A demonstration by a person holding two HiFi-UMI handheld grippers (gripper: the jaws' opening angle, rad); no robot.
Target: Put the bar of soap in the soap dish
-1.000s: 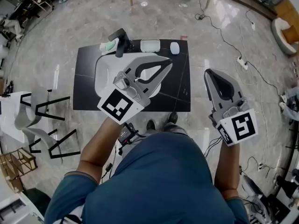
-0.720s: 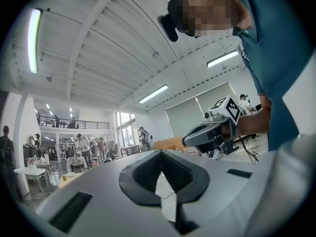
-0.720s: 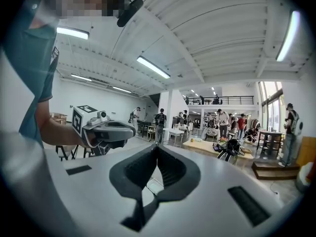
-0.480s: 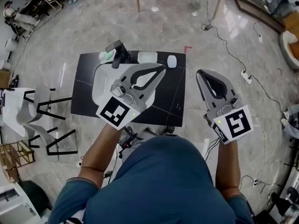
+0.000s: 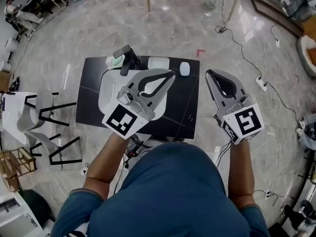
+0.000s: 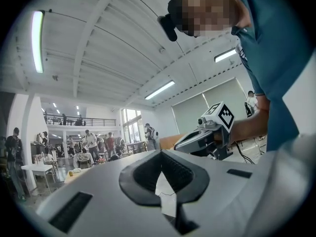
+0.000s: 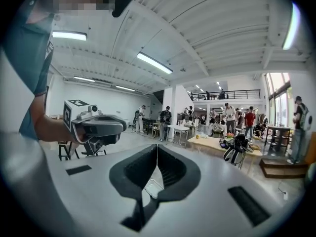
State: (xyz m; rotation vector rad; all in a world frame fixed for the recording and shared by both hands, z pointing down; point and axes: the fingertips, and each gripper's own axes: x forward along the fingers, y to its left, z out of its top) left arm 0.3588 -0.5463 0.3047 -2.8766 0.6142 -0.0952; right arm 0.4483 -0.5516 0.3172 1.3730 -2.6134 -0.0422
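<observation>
While soap point(image 5: 184, 69) sits on counter point(image 5: 187, 107) far edge, just right of dish point(image 5: 158, 62), not in it | left gripper point(image 5: 172, 74) clenched, empty, over counter by sink point(image 5: 105, 90) | right gripper point(image 5: 209, 73) clenched, empty, off counter's right edge

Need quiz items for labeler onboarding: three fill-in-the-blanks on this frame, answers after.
1. The left gripper and the right gripper both have their jaws ___.
2. The right gripper hangs over the ___, off the black table.
3. In the head view, the white oval bar lies to the ___ of the white rectangular dish.
Missing words: shut; floor; right.
</observation>
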